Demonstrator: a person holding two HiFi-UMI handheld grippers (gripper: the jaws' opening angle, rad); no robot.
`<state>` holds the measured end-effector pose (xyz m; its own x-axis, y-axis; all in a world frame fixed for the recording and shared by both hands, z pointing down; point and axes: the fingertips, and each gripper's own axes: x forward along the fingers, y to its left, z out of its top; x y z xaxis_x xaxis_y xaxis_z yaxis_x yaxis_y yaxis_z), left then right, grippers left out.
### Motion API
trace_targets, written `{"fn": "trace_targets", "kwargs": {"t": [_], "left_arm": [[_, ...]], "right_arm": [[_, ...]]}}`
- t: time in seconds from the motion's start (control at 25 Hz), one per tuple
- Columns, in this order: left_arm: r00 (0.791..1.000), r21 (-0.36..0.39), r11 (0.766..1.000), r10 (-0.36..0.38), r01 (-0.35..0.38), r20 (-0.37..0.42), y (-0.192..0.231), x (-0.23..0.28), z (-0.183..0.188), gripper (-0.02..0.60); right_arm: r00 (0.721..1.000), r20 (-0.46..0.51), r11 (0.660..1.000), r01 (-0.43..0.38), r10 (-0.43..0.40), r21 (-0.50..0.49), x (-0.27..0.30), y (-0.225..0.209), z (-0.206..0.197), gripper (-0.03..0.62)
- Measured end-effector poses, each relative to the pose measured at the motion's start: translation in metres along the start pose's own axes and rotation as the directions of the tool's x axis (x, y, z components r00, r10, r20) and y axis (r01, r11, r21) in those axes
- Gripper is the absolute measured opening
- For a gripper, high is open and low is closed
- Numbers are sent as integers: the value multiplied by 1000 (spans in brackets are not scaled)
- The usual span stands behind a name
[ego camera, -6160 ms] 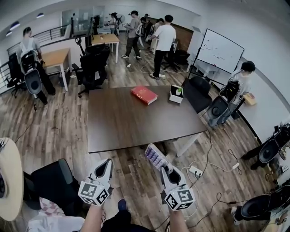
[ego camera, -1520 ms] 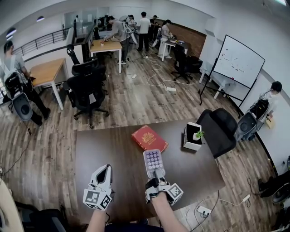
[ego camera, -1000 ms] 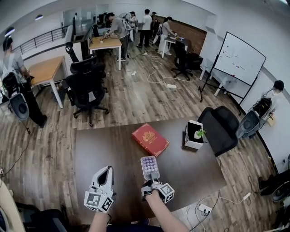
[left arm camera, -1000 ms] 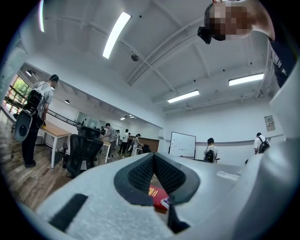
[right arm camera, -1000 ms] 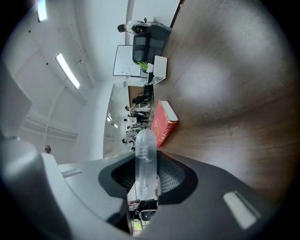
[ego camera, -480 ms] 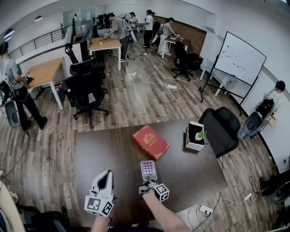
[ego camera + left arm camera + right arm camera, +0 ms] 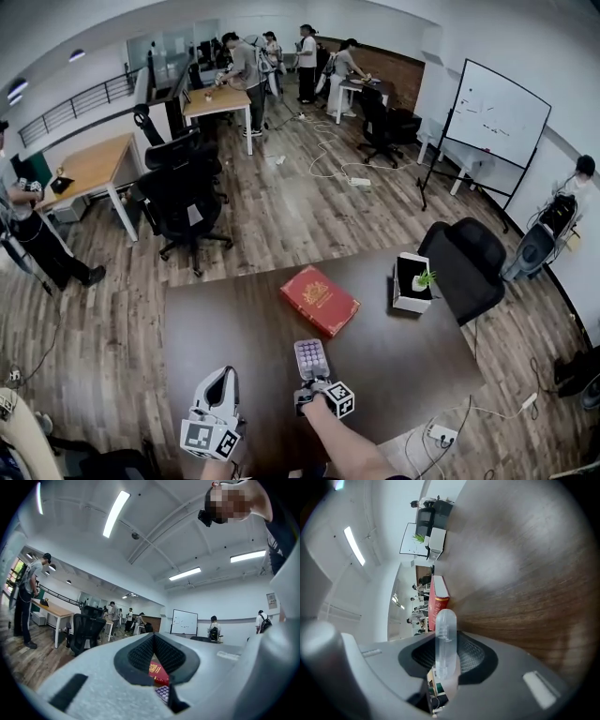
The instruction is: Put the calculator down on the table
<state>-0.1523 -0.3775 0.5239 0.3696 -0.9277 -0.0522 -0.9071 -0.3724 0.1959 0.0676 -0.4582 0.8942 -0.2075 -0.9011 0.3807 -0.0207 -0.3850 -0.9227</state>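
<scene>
Where tabletop (image 7: 403,361) bare, calculator (image 7: 310,356) near edge (image 7: 427,411)

Setting: you stand in an open-plan office | Evidence: whiteboard (image 7: 497,101) on a stand, black swivel chairs (image 7: 181,192), wooden counters (image 7: 89,164), people (image 7: 244,67) gathered at the far end.

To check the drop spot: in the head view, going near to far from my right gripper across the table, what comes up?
right gripper → calculator in its jaws → red book → far edge of the table
</scene>
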Motion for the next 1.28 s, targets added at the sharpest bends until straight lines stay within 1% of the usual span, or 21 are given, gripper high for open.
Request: {"fn": "trace_targets", "kwargs": {"t": [0.08, 0.2, 0.32, 0.48, 0.64, 0.76, 0.84, 0.88, 0.92, 0.96, 1.04, 1.2, 1.28], "left_arm": [[1000, -3, 1000, -1, 1, -3, 0, -1, 0, -5], [1000, -22, 1000, -14, 14, -5, 0, -5, -4, -5], [1000, -25, 1000, -10, 10, -4, 1, -10, -7, -5], [1000, -30, 1000, -6, 6, -9, 7, -11, -8, -5], [1000, -38, 999, 1, -2, -15, 9, -14, -12, -5], [1000, -40, 999, 2, -3, -19, 8, -13, -11, -5], [1000, -43, 999, 0, -1, -18, 7, -13, -12, -5], [1000, -46, 999, -2, 1, -18, 7, -13, -12, -5], [1000, -50, 999, -4, 3, -17, 7, -13, -13, -5], [1000, -55, 998, -5, 4, -16, 7, -13, -13, -5], [1000, -64, 998, -1, -1, -17, 9, -14, -14, -5], [1000, -76, 997, -3, 2, -15, 7, -15, -12, -5], [1000, -79, 997, -10, 9, -9, 6, -14, -9, -5]], "right_arm": [[1000, 6, 1000, -4, 4, 12, 6, -3, 3, 114], [1000, 11, 999, 25, -25, 26, 8, -12, 1, 112], [999, 12, 999, 45, -46, 22, 11, -15, -1, 112], [999, 28, 998, 37, -39, 50, 18, -13, -2, 114], [998, -3, 998, 57, -57, 30, 21, -15, -5, 120], [997, -24, 995, 71, -70, 68, 22, -14, -10, 132], [997, -49, 992, 64, -59, 110, 23, -13, -14, 208], [996, -66, 989, 62, -53, 138, 24, -12, -17, 265], [995, -81, 984, 64, -51, 163, 25, -9, -19, 340], [994, -93, 981, 73, -57, 180, 27, -7, -22, 384], [991, -104, 977, 102, -84, 185, 27, -3, -23, 417], [985, -133, 974, 130, -106, 187, 25, 5, -22, 516], [982, -145, 971, 149, -122, 189, 26, 8, -22, 594]]}}
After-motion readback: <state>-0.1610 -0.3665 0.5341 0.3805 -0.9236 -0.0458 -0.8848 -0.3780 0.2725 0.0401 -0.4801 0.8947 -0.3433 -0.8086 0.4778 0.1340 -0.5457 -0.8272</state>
